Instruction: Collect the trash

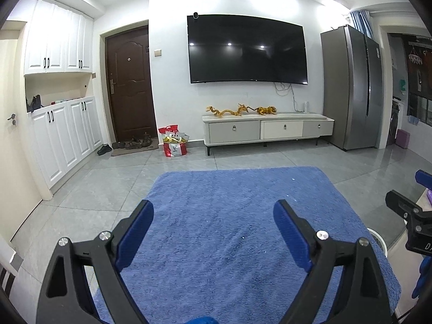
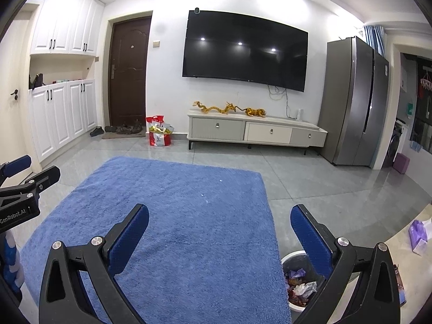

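Left tongs and right tongs gape apart over shaggy blue rug; round bin holds crumpled wrappers.

The fluffy blue cloth rug looks matt and rough, lying on glossy grey floor tiles that mirror the light. At the far right the tall brushed-metal fridge has a soft sheen — the near white plastic waste bin holds crumpled paper scraps.
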Available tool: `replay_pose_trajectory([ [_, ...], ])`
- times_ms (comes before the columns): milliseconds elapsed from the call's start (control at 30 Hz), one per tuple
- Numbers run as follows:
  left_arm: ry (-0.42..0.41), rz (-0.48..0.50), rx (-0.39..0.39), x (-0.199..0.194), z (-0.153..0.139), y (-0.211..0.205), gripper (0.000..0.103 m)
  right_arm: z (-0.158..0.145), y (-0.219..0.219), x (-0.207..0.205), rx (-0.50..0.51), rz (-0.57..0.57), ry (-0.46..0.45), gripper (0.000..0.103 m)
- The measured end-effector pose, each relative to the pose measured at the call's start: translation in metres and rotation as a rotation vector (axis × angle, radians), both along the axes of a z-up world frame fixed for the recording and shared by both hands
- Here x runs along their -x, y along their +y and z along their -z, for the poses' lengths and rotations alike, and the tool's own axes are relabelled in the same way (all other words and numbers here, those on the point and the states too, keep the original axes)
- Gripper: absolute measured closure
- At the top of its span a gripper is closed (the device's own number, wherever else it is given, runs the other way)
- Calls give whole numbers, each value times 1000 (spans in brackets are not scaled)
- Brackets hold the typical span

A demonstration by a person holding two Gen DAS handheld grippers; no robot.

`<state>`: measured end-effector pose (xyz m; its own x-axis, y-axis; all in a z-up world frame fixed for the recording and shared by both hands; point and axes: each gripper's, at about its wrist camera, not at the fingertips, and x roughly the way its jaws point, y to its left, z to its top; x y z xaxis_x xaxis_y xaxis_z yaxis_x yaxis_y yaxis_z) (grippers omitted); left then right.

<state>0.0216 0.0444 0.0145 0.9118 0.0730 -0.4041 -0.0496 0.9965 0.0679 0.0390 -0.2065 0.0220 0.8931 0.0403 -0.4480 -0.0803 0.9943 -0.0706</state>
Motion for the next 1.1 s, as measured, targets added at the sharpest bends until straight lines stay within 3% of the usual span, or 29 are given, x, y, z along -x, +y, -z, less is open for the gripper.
replay_pose_trajectory([
  [600,6,0,-8,0,-1,0,13,5,-2,0,19,56,0,0],
  [1100,-6,-19,-2,-2,-2,3,12,-1,-3,2,40,36,5,0],
])
